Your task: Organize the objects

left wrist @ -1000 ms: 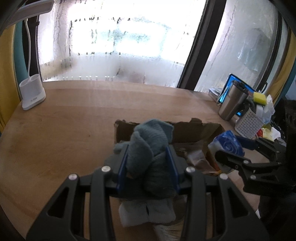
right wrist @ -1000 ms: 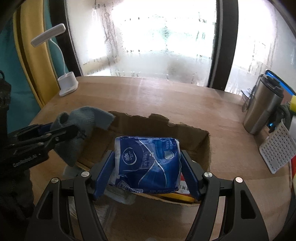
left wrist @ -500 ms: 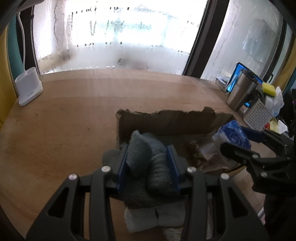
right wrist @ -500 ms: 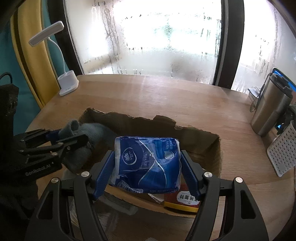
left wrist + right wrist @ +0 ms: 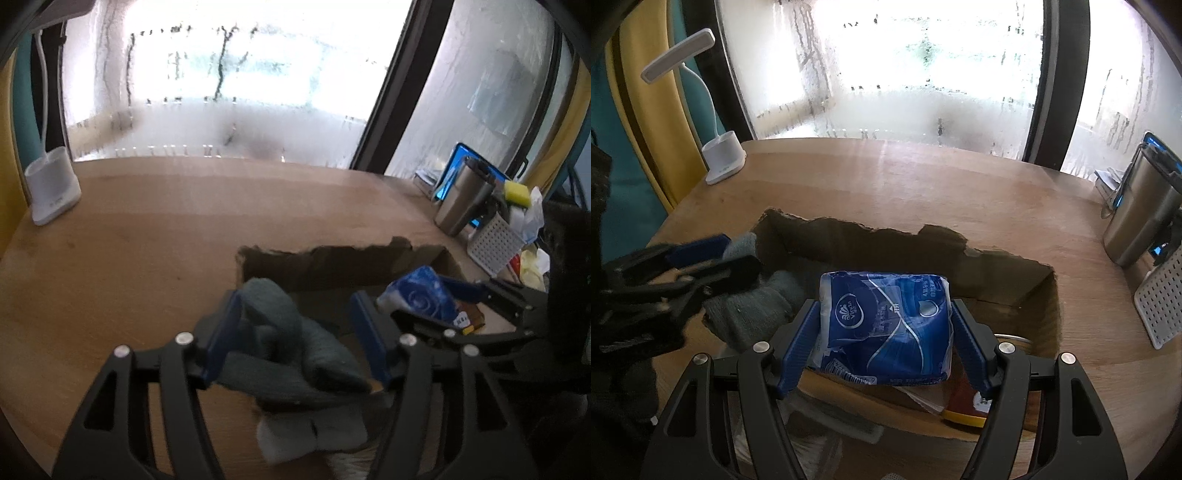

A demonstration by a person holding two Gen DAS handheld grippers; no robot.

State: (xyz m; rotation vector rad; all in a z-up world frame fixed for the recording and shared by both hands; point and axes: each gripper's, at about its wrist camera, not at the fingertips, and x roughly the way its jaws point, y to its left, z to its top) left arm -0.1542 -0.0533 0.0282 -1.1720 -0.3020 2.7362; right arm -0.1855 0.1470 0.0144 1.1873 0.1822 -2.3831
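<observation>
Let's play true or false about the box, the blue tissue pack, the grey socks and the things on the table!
1. The right hand-held gripper holds a blue tissue pack. True.
2. The grey socks lie on the bare table, far from the cardboard box. False: they sit at the box's left end.
3. The left hand-held gripper squeezes the socks tight. False: its jaws are opening, the socks between them.
4. A white desk lamp stands at the table's far left. True.
5. The steel tumbler lies on its side. False: it stands upright.

Blown-out window (image 5: pixel 236 66) backlight, fisheye blur
</observation>
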